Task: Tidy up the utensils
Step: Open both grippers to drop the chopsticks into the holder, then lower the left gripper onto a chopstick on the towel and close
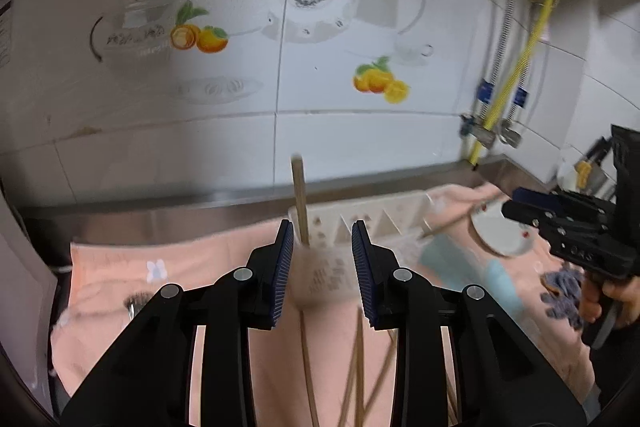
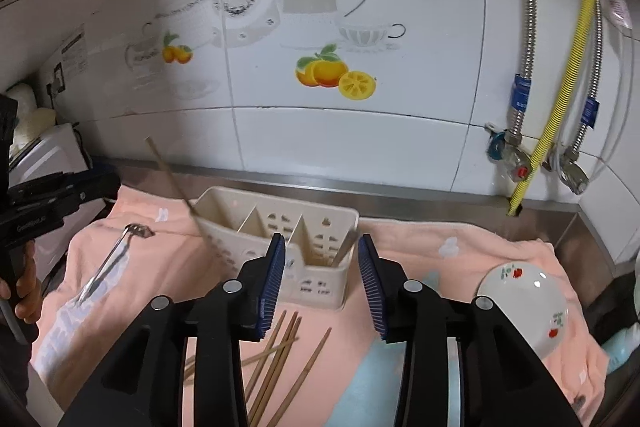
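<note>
Nearest, at the bottom of the left wrist view, the left gripper [image 1: 321, 267] is seen with its jaws parted and nothing pressed between the blue pads [image 1: 282, 269]; the blurred near end of the cream utensil holder [image 1: 352, 223] lies in the gap just beyond them. Loose wooden chopsticks [image 1: 358, 379] are spread on the peach towel [image 1: 120, 267] beneath the jaws. One chopstick [image 1: 299, 199] is seen standing nearly upright in the holder's end compartment, at the frame's centre. In the right wrist view the right gripper [image 2: 322, 281] is likewise shown partly open at lower centre, its pads clear of everything, with a fan of chopsticks [image 2: 276, 359] laid on the towel [image 2: 460, 239] below and between the jaws. Just beyond the fingertips the holder [image 2: 280, 223] is seen with its divided compartments; a metal utensil handle [image 2: 345, 249] leans in the rightmost one, and a chopstick [image 2: 172, 179] slants out of the leftmost, toward the upper left. A metal utensil [image 2: 108, 263] is laid on the towel at left, and an overturned white bowl with red flowers [image 2: 524, 299] rests at lower right. At the far left edge the other gripper is held by a hand [image 2: 22, 287]. Farther back a steel counter edge [image 2: 400, 199] is met by the white tiled wall [image 2: 360, 131], decorated with oranges, and hoses [image 2: 560, 115] are hung at upper right.
</note>
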Demonstrator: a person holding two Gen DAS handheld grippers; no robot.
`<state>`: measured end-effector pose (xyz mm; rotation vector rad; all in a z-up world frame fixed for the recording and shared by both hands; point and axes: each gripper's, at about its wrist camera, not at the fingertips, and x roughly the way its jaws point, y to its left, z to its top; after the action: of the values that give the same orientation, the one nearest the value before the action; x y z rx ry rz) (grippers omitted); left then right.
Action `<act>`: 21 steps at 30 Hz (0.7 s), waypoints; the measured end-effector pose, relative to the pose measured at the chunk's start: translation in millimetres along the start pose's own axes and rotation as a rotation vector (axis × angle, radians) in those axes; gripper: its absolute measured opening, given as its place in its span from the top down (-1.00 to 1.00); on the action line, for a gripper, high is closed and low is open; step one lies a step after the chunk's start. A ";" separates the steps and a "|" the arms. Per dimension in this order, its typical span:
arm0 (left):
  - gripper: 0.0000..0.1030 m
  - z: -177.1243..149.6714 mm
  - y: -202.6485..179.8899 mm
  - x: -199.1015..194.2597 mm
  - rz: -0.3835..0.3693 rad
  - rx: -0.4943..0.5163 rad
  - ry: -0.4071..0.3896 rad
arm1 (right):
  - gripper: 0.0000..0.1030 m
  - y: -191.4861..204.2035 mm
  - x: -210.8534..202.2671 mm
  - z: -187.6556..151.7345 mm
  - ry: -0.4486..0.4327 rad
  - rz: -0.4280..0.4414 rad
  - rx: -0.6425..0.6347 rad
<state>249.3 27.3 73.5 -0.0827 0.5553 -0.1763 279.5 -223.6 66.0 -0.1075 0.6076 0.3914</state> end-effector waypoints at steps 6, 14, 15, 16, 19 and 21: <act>0.41 -55.4 -5.9 -19.9 -0.041 -0.002 0.048 | 0.17 13.6 -25.9 -32.0 -0.035 -0.008 -0.013; 0.41 -124.8 -15.9 -8.3 -0.110 0.006 0.170 | 0.11 25.3 -51.2 -72.6 -0.061 -0.035 -0.016; 0.41 -136.0 -19.6 -3.5 -0.118 0.019 0.198 | 0.11 26.3 -52.6 -77.0 -0.060 -0.038 -0.014; 0.41 -143.1 -22.1 0.1 -0.115 0.031 0.214 | 0.11 27.4 -53.7 -82.3 -0.058 -0.039 -0.011; 0.41 -163.5 -29.7 11.9 -0.118 0.067 0.263 | 0.11 32.4 -52.8 -97.8 -0.042 -0.038 -0.005; 0.45 -171.8 -33.8 17.8 -0.118 0.086 0.281 | 0.11 36.1 -50.1 -107.5 -0.029 -0.038 -0.005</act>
<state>168.1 -14.5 -77.0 -0.0064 0.8228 -0.3295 170.4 -229.5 7.4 -0.1172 0.5749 0.3574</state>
